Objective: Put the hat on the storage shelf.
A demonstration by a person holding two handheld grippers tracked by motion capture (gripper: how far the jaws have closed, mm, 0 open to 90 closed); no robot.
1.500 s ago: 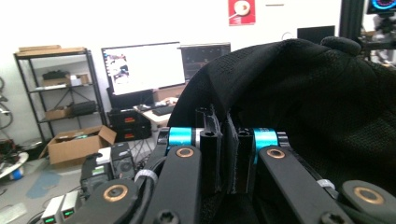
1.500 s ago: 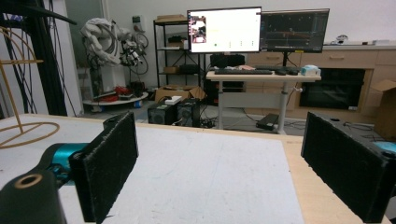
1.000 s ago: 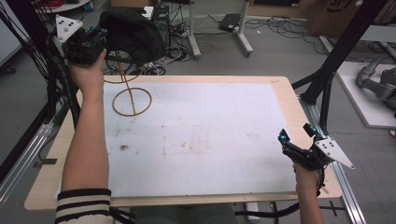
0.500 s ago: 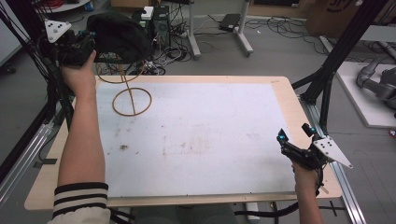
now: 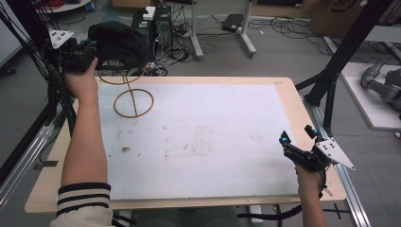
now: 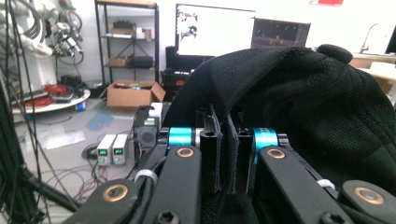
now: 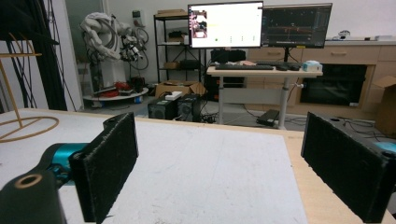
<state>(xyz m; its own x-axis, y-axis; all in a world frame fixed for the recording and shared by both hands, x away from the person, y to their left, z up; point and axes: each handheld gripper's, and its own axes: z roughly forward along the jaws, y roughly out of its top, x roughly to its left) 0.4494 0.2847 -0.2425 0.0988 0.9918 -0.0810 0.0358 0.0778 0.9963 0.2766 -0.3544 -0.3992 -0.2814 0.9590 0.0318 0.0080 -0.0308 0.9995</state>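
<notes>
The left gripper (image 5: 78, 54) is off the tabletop (image 5: 198, 137), just beyond its far left corner, with its jaws clamped tight on an edge of a black cap (image 5: 120, 43). In the left gripper view the fold of black mesh fabric is pinched between the two pads (image 6: 211, 154), and the rest of the cap (image 6: 303, 112) billows up and away to the right of the jaws. In the high view the cap hangs in the air past the far edge of the tabletop, its long axis running roughly level along that edge, stretching from the gripper toward the right, with the rounded crown on top. It sits over the upper ring of a thin wooden stand (image 5: 134, 101), whose round base rests on the tabletop near the far left corner and whose slim stem rises tilted toward the cap; whether the cap touches the upper ring cannot be told. The right gripper (image 5: 299, 142) hovers over the near right corner of the tabletop, its jaws spread wide with nothing between them. In the right gripper view the two black pads (image 7: 109, 163) stand well apart, aimed across the white surface toward the far edge, and the stand's base (image 7: 25, 128) shows far off at the left.
</notes>
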